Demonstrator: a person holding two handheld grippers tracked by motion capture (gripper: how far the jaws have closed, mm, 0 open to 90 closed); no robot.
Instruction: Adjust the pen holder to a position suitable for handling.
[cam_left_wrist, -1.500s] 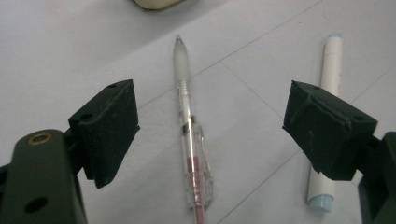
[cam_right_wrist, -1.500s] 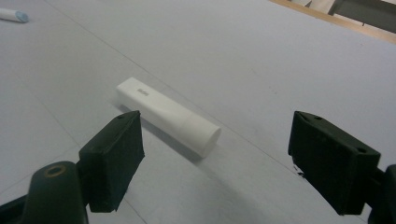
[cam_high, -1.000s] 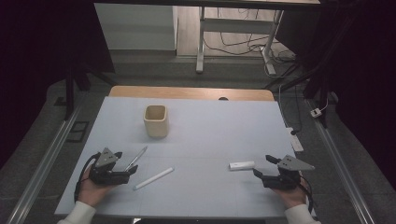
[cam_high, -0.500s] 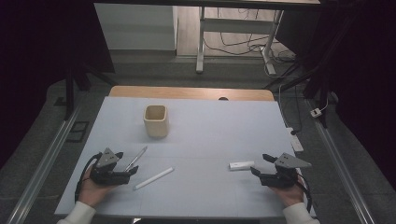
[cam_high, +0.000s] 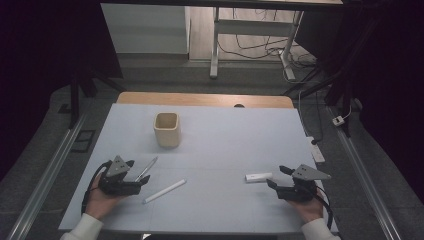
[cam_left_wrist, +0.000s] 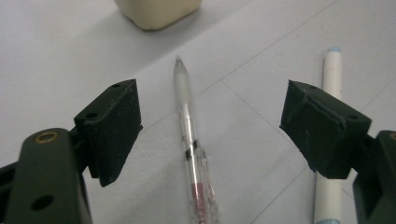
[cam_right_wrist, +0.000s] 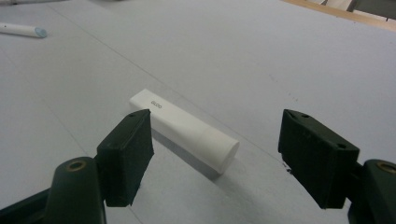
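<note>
Left gripper (cam_high: 141, 178) low, jaws straddling pen (cam_left_wrist: 190, 144).

White tube (cam_right_wrist: 187, 136) lies between the wide-apart gripper (cam_right_wrist: 215, 156) jaws.

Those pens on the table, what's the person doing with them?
A person holds a claw in each hand, both open. The left claw sits around a clear pen lying flat, without squeezing it yet; a white marker lies beside it. The right claw is lined up on a small white tube. A cream cup waits farther back. Nothing is lifted yet.
</note>
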